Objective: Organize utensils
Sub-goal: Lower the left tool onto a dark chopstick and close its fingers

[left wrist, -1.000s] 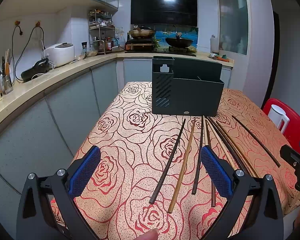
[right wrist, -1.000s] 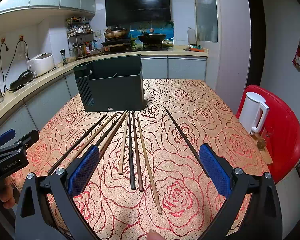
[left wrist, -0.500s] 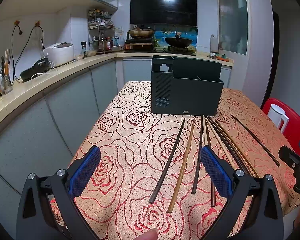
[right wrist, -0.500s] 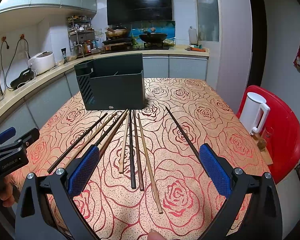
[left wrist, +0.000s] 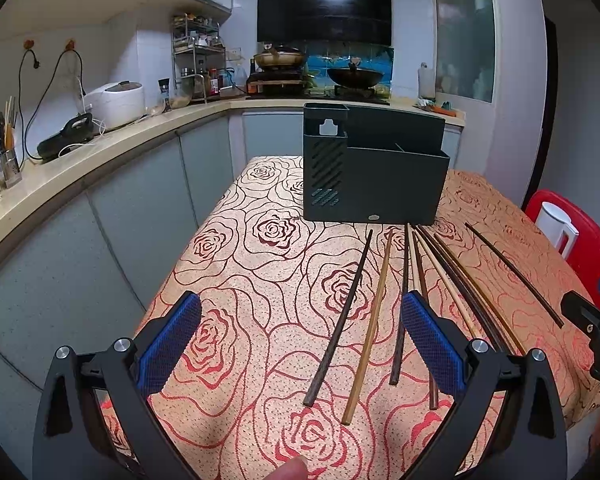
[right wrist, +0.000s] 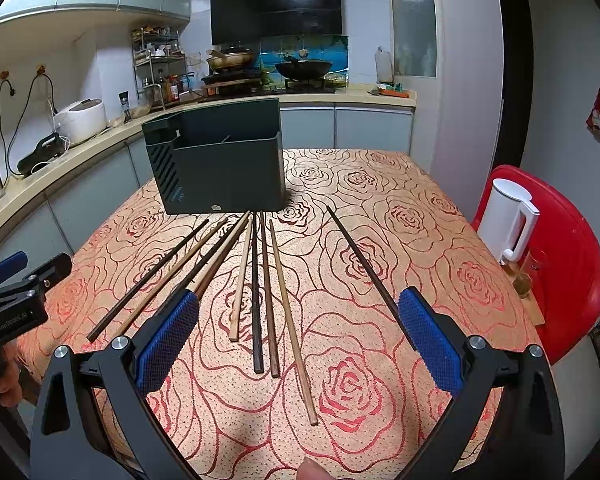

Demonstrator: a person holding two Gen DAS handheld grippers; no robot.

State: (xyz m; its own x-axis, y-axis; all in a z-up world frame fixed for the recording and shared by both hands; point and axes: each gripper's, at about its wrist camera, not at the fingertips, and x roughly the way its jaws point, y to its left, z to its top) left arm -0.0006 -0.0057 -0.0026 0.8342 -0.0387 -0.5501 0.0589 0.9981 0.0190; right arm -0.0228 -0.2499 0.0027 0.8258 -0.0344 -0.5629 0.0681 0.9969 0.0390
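**Both grippers spread wide over a fan of loose chopsticks**

At my far left, the kitchen counter (left wrist: 112, 148) curves round with a white rice cooker (left wrist: 114, 104) on it. My left gripper (left wrist: 300, 344) hangs above the near edge of the rose-patterned tablecloth (left wrist: 236, 264), its blue pads (left wrist: 168, 344) far apart and gripping nothing. Between them, at about 1 o'clock from the gripper's centre, lie a dark chopstick (left wrist: 340, 320) and a pale wooden chopstick (left wrist: 370, 324), side by side and nearly parallel. The dark green utensil holder (left wrist: 374, 176) stands upright at 12 o'clock, past the chopstick tips, with a tall slotted compartment on its left and a lower, wider one on its right. I cannot tell what is inside it.

From the right wrist camera, my right gripper (right wrist: 298, 344) is likewise spread wide and empty. The chopsticks (right wrist: 260, 288) fan out on the cloth from the holder's foot at 12 o'clock towards me; several lie between the pads. One dark chopstick (right wrist: 360, 264) lies apart from the bundle at 1 o'clock, its near end hidden behind the right pad. At 3 o'clock a white kettle (right wrist: 508, 220) sits on a red chair (right wrist: 572, 264) beside the table.
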